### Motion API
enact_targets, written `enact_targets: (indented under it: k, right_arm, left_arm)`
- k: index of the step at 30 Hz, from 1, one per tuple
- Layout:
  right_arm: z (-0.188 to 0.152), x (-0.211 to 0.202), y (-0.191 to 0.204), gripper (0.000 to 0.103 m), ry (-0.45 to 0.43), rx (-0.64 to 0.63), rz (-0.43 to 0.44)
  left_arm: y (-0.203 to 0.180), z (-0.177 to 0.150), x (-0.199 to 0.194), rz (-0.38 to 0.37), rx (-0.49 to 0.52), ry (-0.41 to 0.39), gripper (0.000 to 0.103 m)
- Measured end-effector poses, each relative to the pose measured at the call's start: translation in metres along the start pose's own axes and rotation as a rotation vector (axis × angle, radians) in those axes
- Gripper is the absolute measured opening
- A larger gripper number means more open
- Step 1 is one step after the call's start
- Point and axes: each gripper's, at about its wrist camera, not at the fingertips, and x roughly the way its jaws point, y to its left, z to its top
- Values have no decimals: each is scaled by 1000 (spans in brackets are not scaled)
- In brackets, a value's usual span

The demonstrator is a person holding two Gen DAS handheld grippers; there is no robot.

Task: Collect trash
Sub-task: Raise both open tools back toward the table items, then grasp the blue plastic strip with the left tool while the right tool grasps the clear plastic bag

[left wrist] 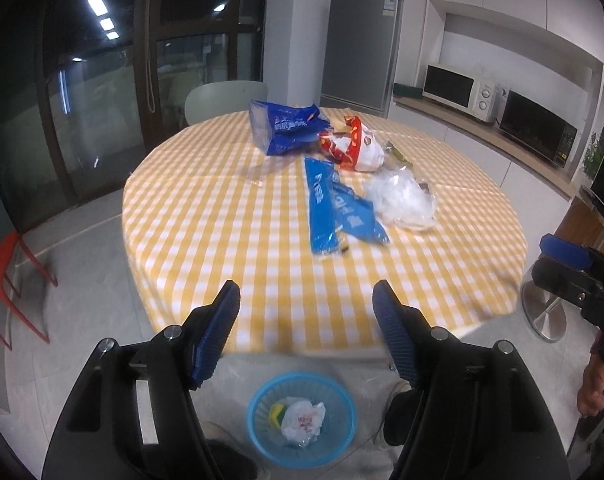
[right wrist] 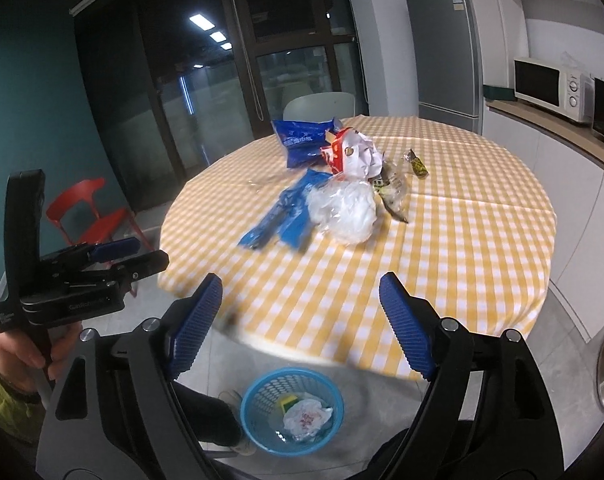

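Note:
Trash lies in a heap on a round table with a yellow checked cloth [left wrist: 261,240] [right wrist: 462,240]: a big blue bag [left wrist: 283,128] [right wrist: 302,138], a red and white wrapper [left wrist: 354,146] [right wrist: 352,152], flat blue wrappers [left wrist: 334,212] [right wrist: 279,216], crumpled clear plastic [left wrist: 406,200] [right wrist: 344,208] and a small dark wrapper [right wrist: 416,166]. A blue basket [left wrist: 302,416] [right wrist: 291,410] on the floor holds a white crumpled bag and a yellow scrap. My left gripper [left wrist: 306,300] and right gripper [right wrist: 302,292] hover open and empty, above the table's near edge and the basket.
A red chair [left wrist: 1,264] [right wrist: 93,216] stands on the left, a pale chair [left wrist: 221,100] [right wrist: 318,106] behind the table. A fridge [left wrist: 360,48], a counter with a microwave [left wrist: 458,90] and dark glass doors line the back. A metal base [left wrist: 546,316] is right of the table.

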Motion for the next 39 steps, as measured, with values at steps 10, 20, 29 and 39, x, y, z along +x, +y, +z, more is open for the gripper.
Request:
enact_targets:
  k: [10,20,29,39]
  right_arm:
    - [29,47,-29,76,43,48,-4]
    - [49,100,-56,67,119,109,8]
    - [57,142,-66,57,191,135,19]
    - [59,166,-72,31,237,139,28]
  left_arm:
    - [-4,20,42,6,10,30,69]
    - [-8,33,80,-8,21,75,68]
    - [-11,42,112,-19,25,131,65]
    - [-16,43,131,-27,50,169,37]
